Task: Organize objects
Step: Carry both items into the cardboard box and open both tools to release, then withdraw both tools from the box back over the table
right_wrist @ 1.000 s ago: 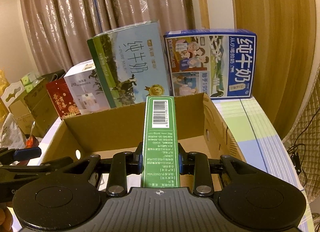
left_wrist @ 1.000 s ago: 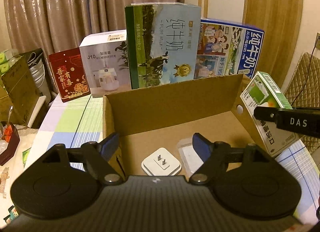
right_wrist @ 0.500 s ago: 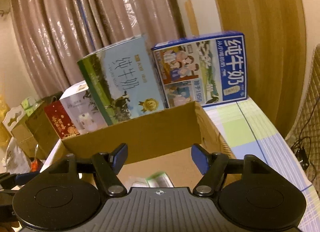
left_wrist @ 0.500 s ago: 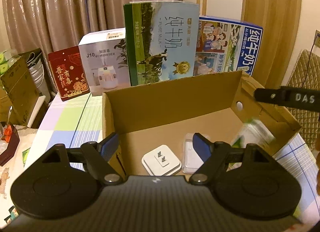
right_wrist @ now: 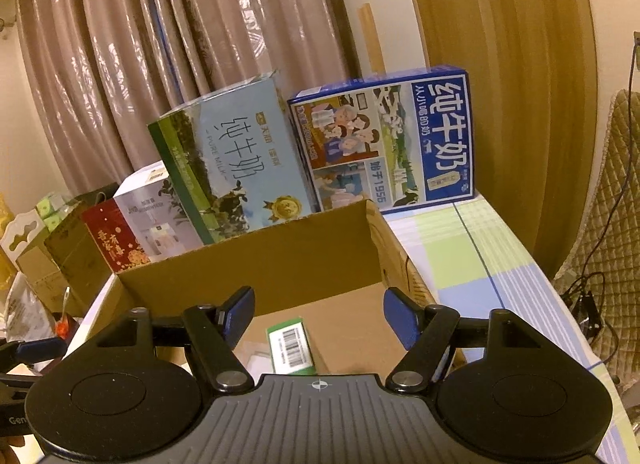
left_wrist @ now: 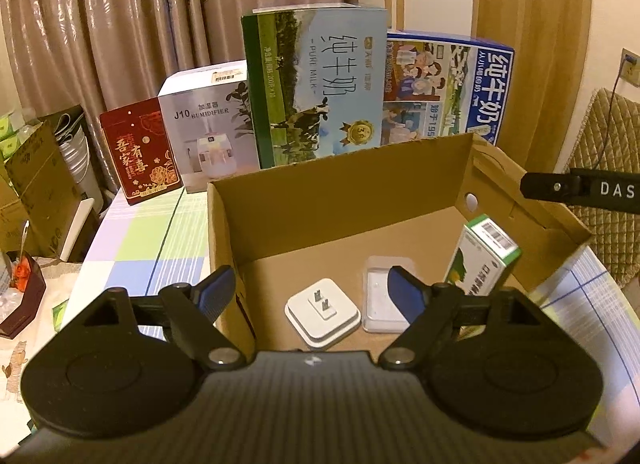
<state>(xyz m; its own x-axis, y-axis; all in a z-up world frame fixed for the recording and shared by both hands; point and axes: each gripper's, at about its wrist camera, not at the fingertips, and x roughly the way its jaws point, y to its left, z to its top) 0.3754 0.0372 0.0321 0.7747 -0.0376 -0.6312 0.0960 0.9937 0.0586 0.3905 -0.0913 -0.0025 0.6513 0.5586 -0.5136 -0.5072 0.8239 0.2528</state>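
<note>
Cardboard box (left_wrist: 336, 200), open-topped, fills the centre of the left wrist view on a checked tablecloth (left_wrist: 144, 240) of green, blue and white squares. Inside it, at lower right, a green carton (left_wrist: 480, 260) stands tilted with a barcode on its upper end and Chinese print on its face, too small to read. Beside it on the box floor lie a clear plastic case (left_wrist: 380, 296) and, left of that, a white plug adapter (left_wrist: 322, 314) with its prongs up.

Left gripper (left_wrist: 310, 288) sits at the bottom of the frame, fingers spread wide and empty, straddling the box's left wall. Right gripper (right_wrist: 318, 312), at the bottom of the right wrist view, is likewise spread and holds nothing; the green carton shows below it, between its fingers but untouched.

Behind the box, left to right, stand a red gift box (left_wrist: 140, 152) with gold Chinese characters, a white box (left_wrist: 208, 132) marked "J10 HUMIDIFIER", a tall milk case (left_wrist: 320, 88) reading "PURE MILK", and a blue milk case (left_wrist: 448, 88) printed "1956". Bare tablecloth lies left of the box and along its right side.
</note>
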